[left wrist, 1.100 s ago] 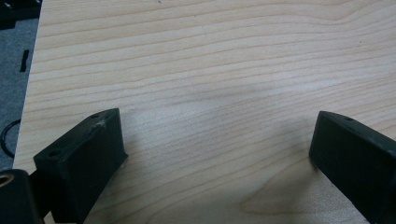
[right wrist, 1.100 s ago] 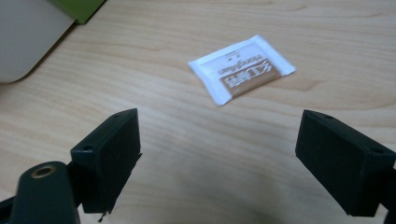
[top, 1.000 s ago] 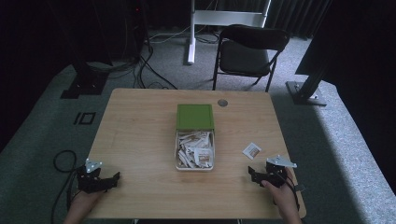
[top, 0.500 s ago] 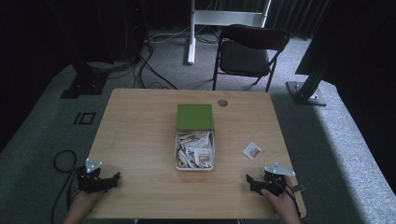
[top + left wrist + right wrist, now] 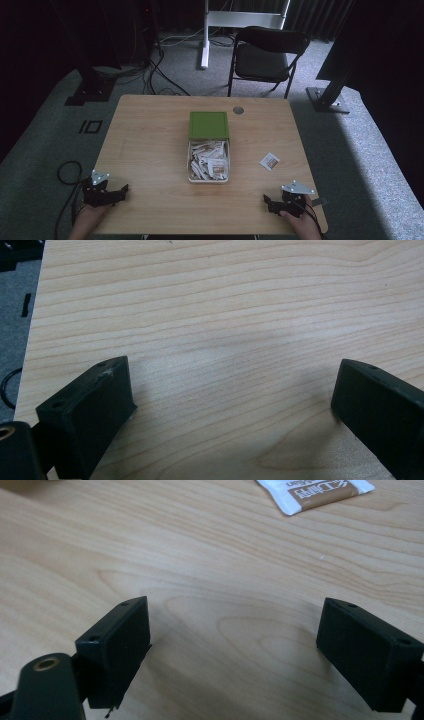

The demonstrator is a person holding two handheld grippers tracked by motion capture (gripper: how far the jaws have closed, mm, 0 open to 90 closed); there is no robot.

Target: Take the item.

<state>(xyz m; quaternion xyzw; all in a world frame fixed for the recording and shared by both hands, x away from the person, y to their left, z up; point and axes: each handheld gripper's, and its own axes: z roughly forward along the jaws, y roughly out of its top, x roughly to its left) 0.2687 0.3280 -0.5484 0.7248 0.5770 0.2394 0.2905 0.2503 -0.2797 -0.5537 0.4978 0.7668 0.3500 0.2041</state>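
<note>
A white box full of several white-and-brown sachets sits mid-table, its green lid lying against the far end. One loose sachet lies flat to the box's right, and its edge shows at the top of the right gripper view. My left gripper rests at the near left corner, open, with bare wood between its jaws. My right gripper sits at the near right corner, a short way nearer than the sachet. It is open and holds nothing.
The wooden table has a small round grommet near its far edge. A black folding chair stands beyond the table on grey carpet. A cable loop lies on the floor by the near left corner.
My right gripper has drawn back toward the near edge, away from the loose sachet. The left gripper, box and sachet have not moved.
</note>
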